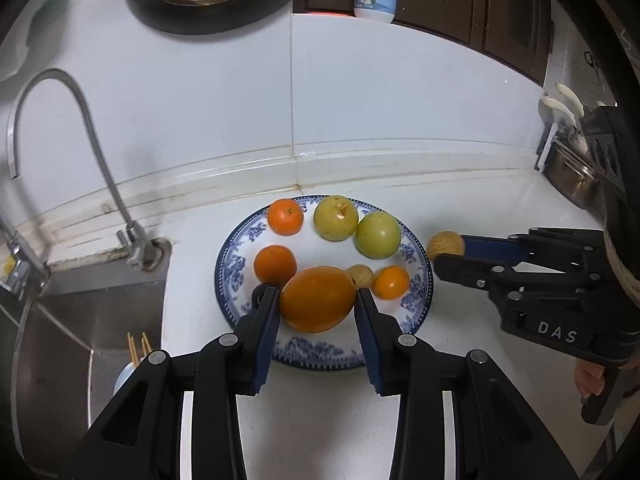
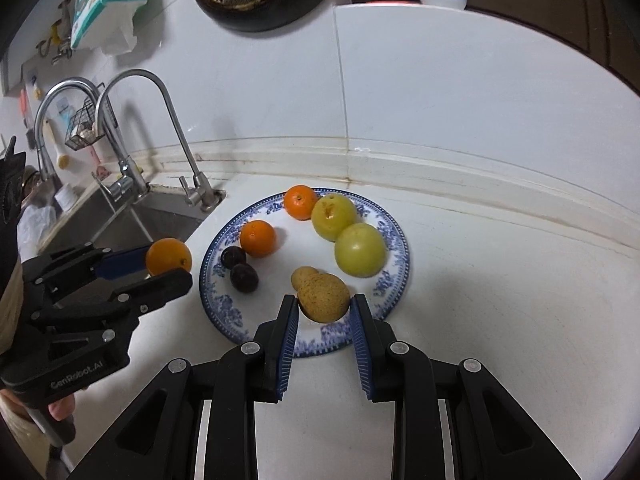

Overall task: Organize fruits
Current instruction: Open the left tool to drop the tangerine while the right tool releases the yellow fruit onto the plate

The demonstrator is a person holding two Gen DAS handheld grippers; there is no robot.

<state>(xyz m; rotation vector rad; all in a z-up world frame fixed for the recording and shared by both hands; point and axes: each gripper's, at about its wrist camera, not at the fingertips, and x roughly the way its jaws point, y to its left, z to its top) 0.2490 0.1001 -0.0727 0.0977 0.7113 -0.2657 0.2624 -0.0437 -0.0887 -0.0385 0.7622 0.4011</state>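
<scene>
Left wrist view: left claw [image 1: 318,300] clenched on large orange [image 1: 317,299], hanging over near part of blue-patterned plate [image 1: 420,292] on desk [image 1: 480,216]. Best lowered slowly into bare spot, released only once resting. Right wrist view: right claw [image 2: 325,304] grasping tan fruit [image 2: 324,298] above near rim, smaller tan fruit [image 2: 303,276] just beyond. Needs gap kept from green fruits [image 2: 360,250], far right.

Left gripper [image 1: 317,300] is angling downward at lower centre of its own view, blue pads pinching an orange [image 1: 317,299]. Right gripper [image 2: 324,302] is tilting likewise, pads clamping a tan fruit [image 2: 323,296]; fingertips [image 1: 590,380] are curling under its handle at lower right.
</scene>
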